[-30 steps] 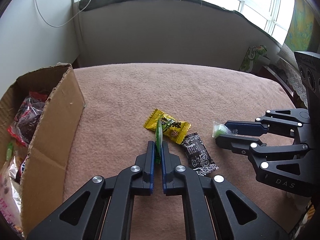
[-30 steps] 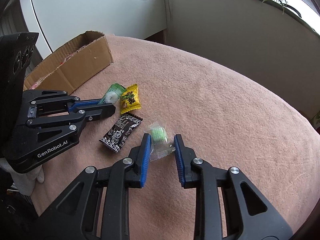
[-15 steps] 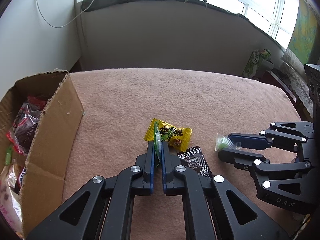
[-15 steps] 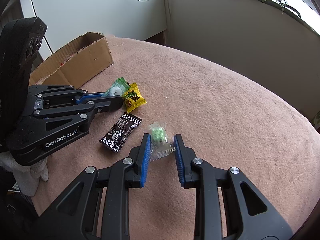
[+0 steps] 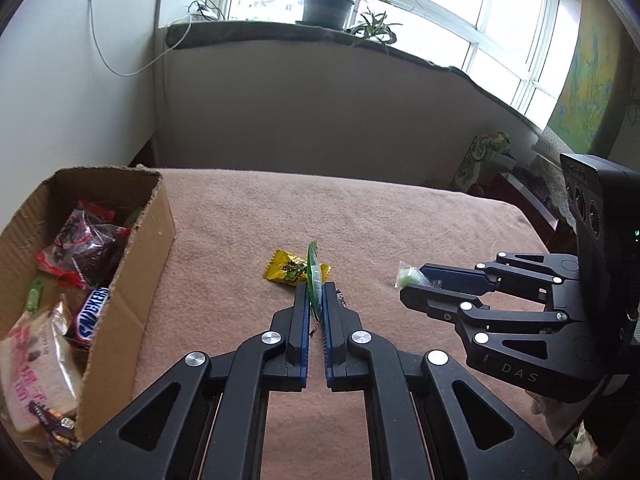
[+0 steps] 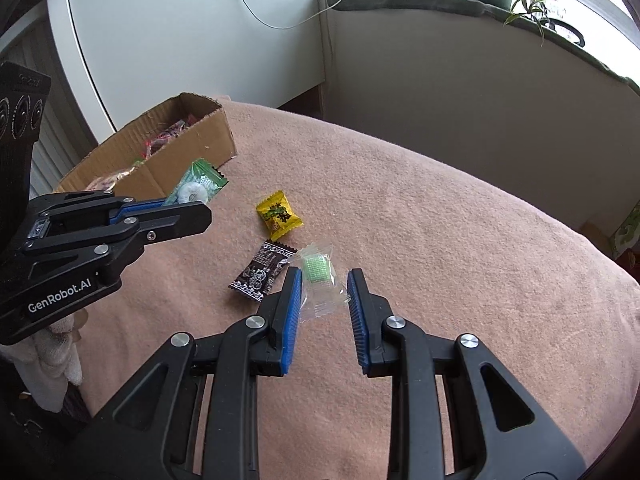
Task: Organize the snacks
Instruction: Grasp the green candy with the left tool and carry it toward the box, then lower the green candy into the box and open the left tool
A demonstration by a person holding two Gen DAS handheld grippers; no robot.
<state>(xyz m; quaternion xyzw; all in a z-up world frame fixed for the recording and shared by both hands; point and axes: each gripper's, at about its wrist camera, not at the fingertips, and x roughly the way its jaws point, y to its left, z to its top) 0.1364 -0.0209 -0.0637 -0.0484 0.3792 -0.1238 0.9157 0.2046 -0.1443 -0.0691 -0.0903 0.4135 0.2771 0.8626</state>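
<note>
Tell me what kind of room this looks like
Probably a room in a home: potted plants on a windowsill, a table under a pinkish cloth, and a cardboard box of wrapped snacks at its left side.

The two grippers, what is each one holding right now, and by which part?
Left gripper: green mint packet, pinched at one end. Right gripper: clear-wrapped green candy, gripped by its wrapper's edges.

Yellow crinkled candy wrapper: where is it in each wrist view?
Left wrist: yellow crinkled candy wrapper lies mid-frame on the pink blanket, just beyond the left tool, partly hidden by its green packet.
Right wrist: centre-left, beyond the black patterned sachet.
Shared landmark: open cardboard box.
</note>
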